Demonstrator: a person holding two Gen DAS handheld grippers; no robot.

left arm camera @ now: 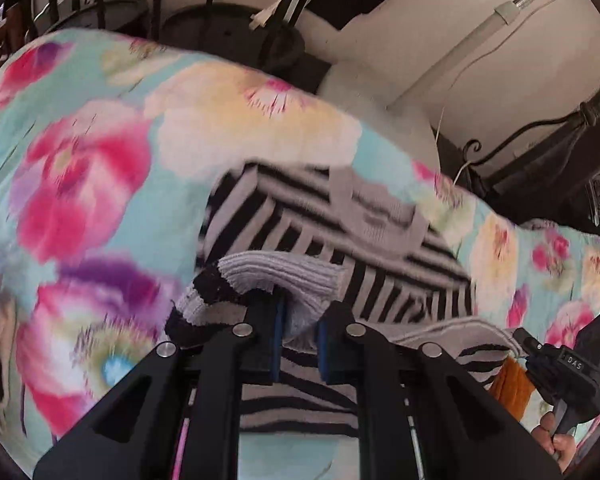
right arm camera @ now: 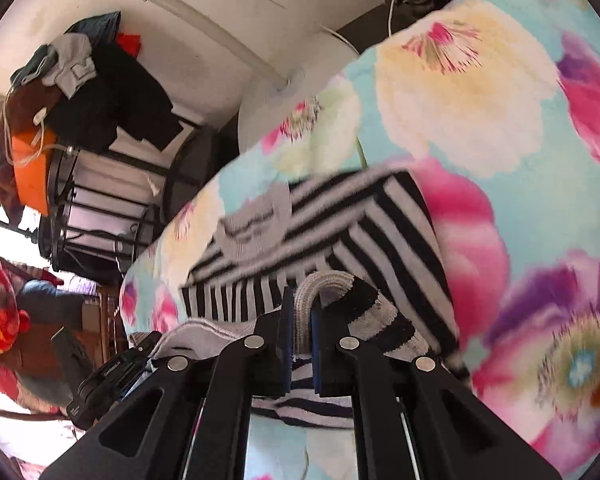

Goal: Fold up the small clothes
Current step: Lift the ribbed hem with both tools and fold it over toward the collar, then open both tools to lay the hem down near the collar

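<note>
The left gripper (left arm camera: 298, 316) pinched the ribbed hem of a striped sweater (left arm camera: 340, 236), fingers nearly together. The right gripper (right arm camera: 302, 320) likewise clamped the hem above the flowered bedspread (right arm camera: 480, 100).

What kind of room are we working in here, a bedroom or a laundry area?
Most likely a bedroom. The striped sweater lies on a floral bedspread, a dark scrolled metal bed frame stands behind it, and a heap of clothes sits on a rack by the wall.

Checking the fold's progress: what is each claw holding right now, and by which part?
Both grip the striped sweater: the left claw pinches its ribbed grey hem edge, and the right claw pinches the same ribbed edge further along.
</note>
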